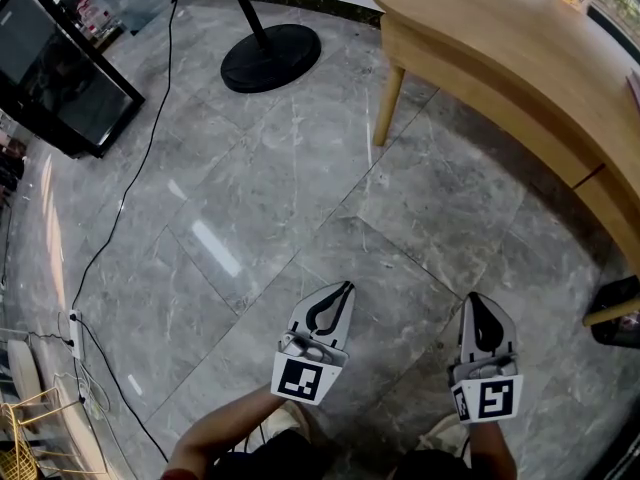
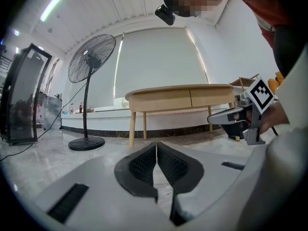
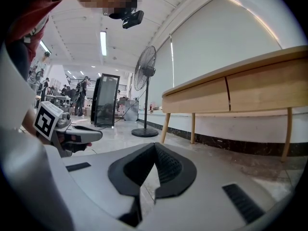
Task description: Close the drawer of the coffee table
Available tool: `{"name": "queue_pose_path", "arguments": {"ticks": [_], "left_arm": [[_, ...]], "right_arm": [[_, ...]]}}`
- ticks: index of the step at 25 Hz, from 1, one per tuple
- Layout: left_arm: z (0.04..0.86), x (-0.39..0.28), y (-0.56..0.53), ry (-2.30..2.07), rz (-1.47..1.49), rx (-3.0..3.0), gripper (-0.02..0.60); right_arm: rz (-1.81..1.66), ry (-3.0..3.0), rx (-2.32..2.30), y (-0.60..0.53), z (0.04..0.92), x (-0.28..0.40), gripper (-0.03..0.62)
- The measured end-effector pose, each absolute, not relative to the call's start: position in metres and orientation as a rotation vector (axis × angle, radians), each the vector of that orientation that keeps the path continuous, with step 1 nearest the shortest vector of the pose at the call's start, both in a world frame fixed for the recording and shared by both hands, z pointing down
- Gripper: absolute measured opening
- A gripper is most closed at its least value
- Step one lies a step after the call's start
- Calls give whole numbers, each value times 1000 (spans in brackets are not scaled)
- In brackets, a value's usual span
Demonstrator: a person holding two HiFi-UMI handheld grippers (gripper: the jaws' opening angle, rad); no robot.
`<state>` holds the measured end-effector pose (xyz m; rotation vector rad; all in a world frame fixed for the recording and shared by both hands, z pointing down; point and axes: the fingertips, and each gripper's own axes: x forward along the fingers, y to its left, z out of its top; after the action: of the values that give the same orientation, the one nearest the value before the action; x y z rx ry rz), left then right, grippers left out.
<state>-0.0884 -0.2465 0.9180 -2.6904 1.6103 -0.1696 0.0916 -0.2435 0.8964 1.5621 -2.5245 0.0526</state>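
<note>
Over grey marble floor (image 1: 300,198): left claw (image 2: 157,144) & right claw (image 3: 154,145) hang side by side, well apart from bench (image 1: 480,28), touching nothing.
Left claw state: pinched closed, pads meet at tips, nothing btwn.
Right claw state: same, closed & empty.
Bench: pale wood coffee table, upper right of head view, on splayed legs; pedestal fan base (image 1: 270,56) off its left end.
Drawer (image 1: 615,218): in bench apron, far right of head view; looks stepped out a bit past the seam w/ its neighbour, so prob. the one ajar. How far out: can't tell.
Axis: bench & drawer front run long from upper left to lower right in head view; front faces down-left twd person, so slide travel is square to that, into the bench.
Step in hand: approach, not yet at drawer.
How to do well: use closed claw as blunt pusher, meet front near mid-length, push square to the face so it doesn't rack on runners; ease off near the end, no slam. Right claw is nearer, likely the better pick.
</note>
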Motion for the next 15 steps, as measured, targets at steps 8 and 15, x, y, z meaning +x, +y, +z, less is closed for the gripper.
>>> {"name": "queue_pose_path", "arguments": {"ticks": [8,15], "left_arm": [[930,-96,-256,1642,-239,-2668,8],[872,-102,-263,1588,-364,-2609,8]], "right_arm": [[60,-2502,1557,-251,906,94,-3],[94,-2432,1487,-267,853,93,-3]]}}
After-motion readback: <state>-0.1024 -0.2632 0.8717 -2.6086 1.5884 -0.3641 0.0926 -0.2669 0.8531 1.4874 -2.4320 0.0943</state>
